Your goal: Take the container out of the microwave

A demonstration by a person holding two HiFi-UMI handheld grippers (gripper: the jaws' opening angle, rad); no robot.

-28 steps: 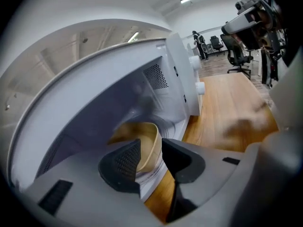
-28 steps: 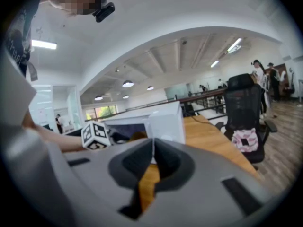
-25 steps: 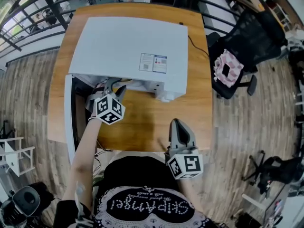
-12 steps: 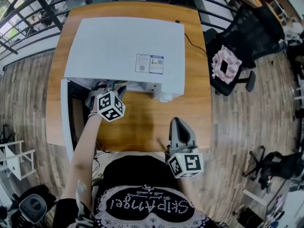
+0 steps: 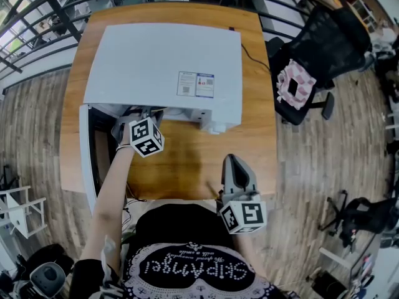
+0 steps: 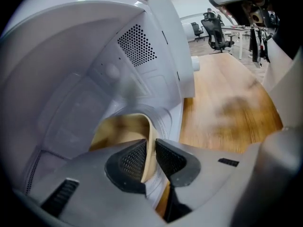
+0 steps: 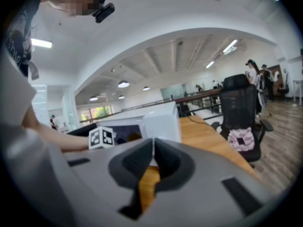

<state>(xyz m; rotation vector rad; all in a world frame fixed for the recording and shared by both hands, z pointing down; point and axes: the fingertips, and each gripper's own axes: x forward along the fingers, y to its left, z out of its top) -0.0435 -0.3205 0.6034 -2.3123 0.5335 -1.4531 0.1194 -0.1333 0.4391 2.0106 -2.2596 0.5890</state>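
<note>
Only the left gripper view looks into the cavity: the left gripper [image 6: 151, 148] has just been closing, and its jaws now pinch the thin upright wall of the tan container [image 6: 120, 129], which sits on the floor of the white microwave [image 5: 162, 61], near the open front. The head view shows none of this (the oven's flat top covers the cavity); it gives the layout instead, with the door [image 5: 87, 157] swung open at the left and the person's left arm reaching in. The right gripper [image 7: 152, 148] is held low over the near edge, its jaws pressed together with nothing between them. The microwave stands on a wooden table [image 5: 187, 161] set on a plank floor [image 5: 31, 123], with a dark railing [image 5: 56, 8] behind and a black office chair [image 5: 318, 48] carrying a pink checked cloth [image 5: 297, 86] at the right. The container stands with its mouth upward; its rim curves round, and its long axis cannot be told because the jaws hide much of it.
</note>
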